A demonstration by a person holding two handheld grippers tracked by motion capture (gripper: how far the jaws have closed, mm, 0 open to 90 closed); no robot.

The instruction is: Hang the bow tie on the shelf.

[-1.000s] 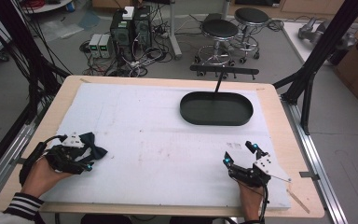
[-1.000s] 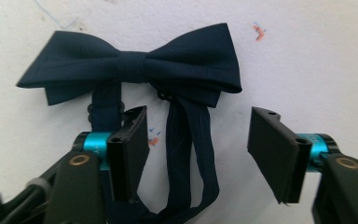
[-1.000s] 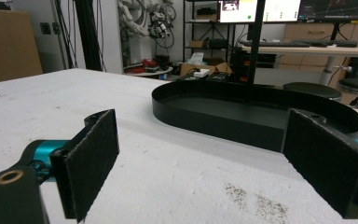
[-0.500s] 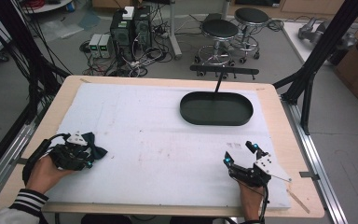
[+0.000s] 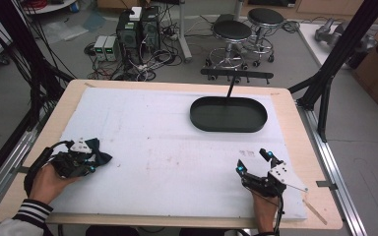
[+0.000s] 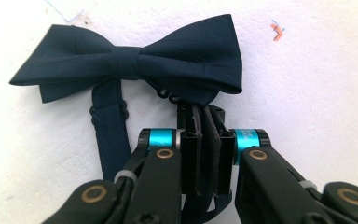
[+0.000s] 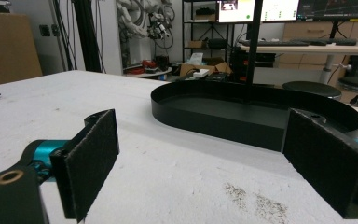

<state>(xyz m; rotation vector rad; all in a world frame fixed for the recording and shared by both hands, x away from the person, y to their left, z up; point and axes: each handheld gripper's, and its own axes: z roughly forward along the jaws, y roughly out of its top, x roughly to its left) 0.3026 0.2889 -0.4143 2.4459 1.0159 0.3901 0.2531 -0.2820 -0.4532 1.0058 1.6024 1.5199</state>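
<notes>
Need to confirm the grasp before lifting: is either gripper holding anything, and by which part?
The left gripper is shut on the dark navy fabric bow tie, at its lower right wing edge. The right gripper holds nothing.

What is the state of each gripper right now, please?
Left gripper: its fingers have just been closing and are now shut on the strap of the bow tie.
Right gripper: open, holding nothing.

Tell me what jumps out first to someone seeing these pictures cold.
The dark navy bow tie at the table's near left, the left hand-held gripper pinched shut on its lower edge after just closing. Next, the black oval tray far right on the white mat. The right hand-held gripper rests open at the near right, facing the tray.
</notes>
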